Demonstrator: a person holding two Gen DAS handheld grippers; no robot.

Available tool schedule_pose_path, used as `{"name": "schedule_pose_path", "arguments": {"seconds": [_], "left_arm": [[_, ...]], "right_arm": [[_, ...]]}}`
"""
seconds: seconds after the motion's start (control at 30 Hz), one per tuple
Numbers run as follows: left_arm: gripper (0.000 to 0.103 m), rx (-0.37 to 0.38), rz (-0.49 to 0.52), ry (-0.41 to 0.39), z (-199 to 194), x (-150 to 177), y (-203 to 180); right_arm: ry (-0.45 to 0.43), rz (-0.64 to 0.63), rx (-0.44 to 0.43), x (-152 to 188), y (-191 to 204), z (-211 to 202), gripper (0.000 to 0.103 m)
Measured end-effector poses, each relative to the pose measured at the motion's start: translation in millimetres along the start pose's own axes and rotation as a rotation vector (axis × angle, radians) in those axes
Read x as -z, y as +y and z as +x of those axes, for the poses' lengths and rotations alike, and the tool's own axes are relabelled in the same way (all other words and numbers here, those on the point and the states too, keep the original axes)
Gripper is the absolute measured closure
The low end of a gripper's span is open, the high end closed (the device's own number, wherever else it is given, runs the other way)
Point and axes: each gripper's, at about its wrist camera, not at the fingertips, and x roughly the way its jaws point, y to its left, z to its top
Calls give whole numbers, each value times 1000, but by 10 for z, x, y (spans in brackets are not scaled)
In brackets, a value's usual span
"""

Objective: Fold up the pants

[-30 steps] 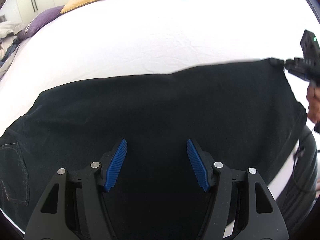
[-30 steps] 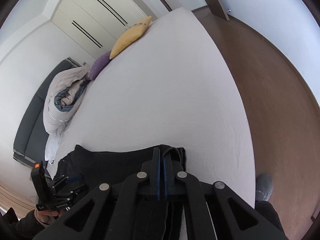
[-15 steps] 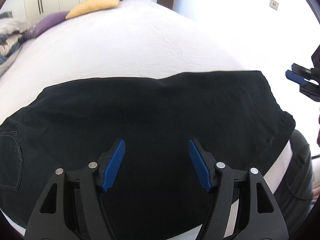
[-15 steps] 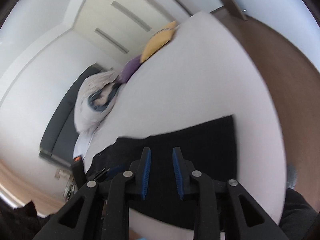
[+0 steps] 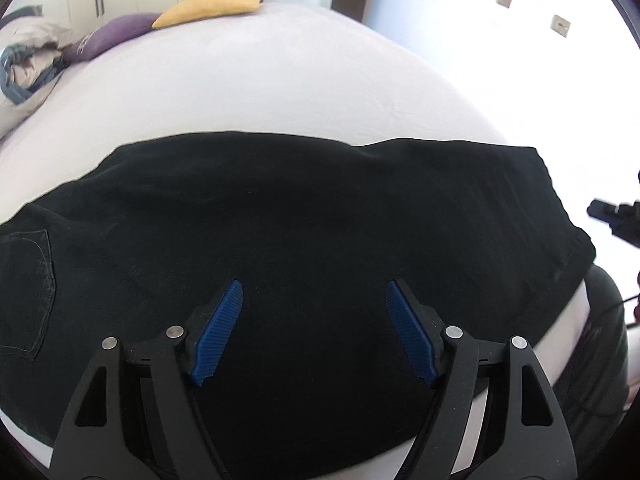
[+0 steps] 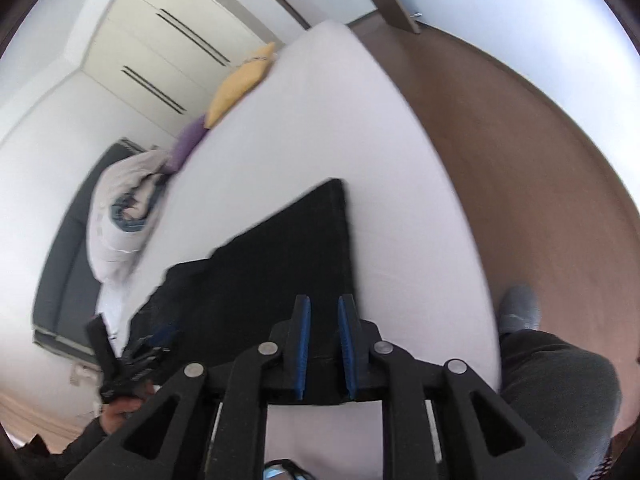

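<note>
Black pants lie flat across the white bed, with a back pocket at the left edge of the left wrist view. My left gripper hovers over the near middle of the pants; its jaws are opening and hold nothing. Seen from the right wrist, the pants end in a straight hem edge. My right gripper hangs above that end with a narrow gap. Its jaws are closing and nothing is pinched. The right gripper also shows at the right edge of the left wrist view, clear of the cloth.
A yellow pillow, a purple pillow and a bundled duvet lie at the far left of the bed. Brown wood floor runs along the bed's right side. A person's grey-socked foot stands by the near corner.
My right gripper let go of the pants' hem end and drew back and up. The pants now lie flat. My left gripper opened wider and shifted sideways over the cloth.
</note>
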Motion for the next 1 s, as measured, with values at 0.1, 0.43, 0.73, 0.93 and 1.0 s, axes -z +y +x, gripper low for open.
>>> {"name": "schedule_pose_path", "arguments": {"seconds": [0.1, 0.43, 0.73, 0.93, 1.0], "left_arm": [[29, 16, 55, 14, -53, 163, -4], [29, -120, -70, 93, -345, 457, 823], [29, -88, -134, -4, -800, 371, 850], [29, -106, -66, 116, -296, 390, 737], [29, -90, -68, 112, -329, 413, 795]], "right_arm": [[57, -38, -195, 198, 419, 171, 59], [130, 31, 81, 230, -8, 590, 103], [246, -96, -250, 375, 1047, 893, 66], [443, -212, -218, 773, 1469, 1746, 66], [457, -158, -152, 744, 1275, 1843, 103]]}}
